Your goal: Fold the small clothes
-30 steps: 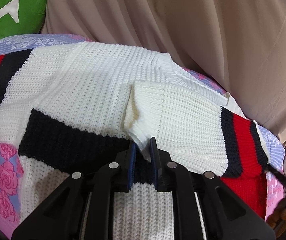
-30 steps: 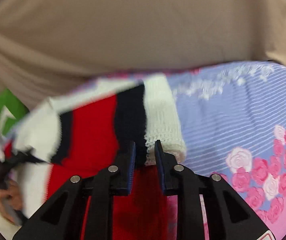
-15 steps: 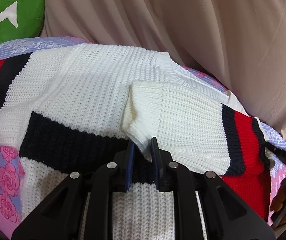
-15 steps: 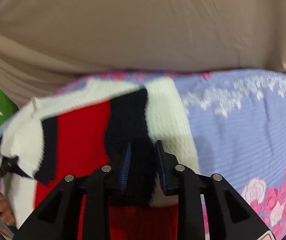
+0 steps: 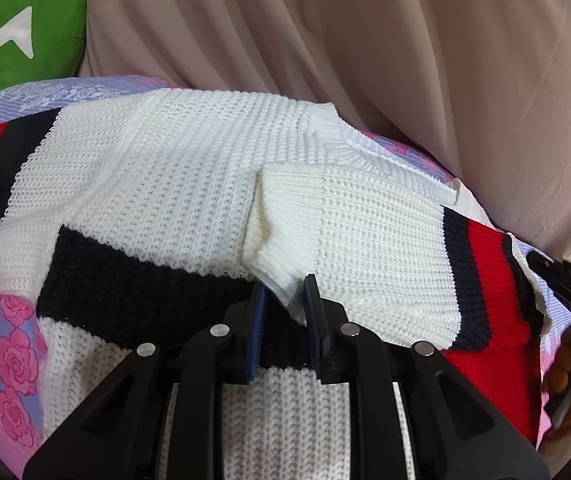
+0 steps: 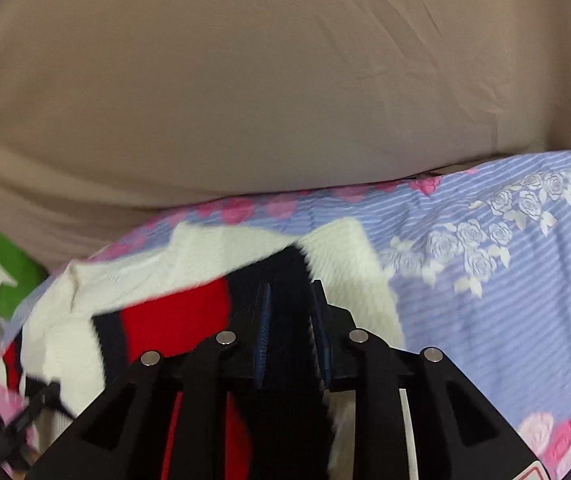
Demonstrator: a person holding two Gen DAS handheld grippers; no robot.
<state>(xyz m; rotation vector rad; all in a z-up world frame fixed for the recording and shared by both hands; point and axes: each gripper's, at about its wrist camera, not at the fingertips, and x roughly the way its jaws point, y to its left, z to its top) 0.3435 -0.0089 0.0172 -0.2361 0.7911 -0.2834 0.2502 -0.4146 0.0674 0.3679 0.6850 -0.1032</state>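
Observation:
A white knit sweater (image 5: 157,184) with navy and red stripes lies spread on a floral bedsheet (image 5: 1,344). One sleeve (image 5: 365,248) is folded across the body, its cuff toward the middle. My left gripper (image 5: 284,296) is shut on the lower corner of that sleeve's cuff. In the right wrist view the sweater (image 6: 189,304) is blurred. My right gripper (image 6: 291,300) is shut on the navy stripe at the folded sleeve's shoulder end. The right gripper also shows at the right edge of the left wrist view (image 5: 561,280).
A beige curtain (image 5: 365,40) hangs close behind the bed in both views. A green cushion (image 5: 17,32) sits at the far left. The lilac sheet with white roses (image 6: 505,280) stretches to the right of the sweater.
My right gripper has moved forward and down with the sleeve's shoulder end, so more sweater lies flat. The left gripper holds its place on the cuff.

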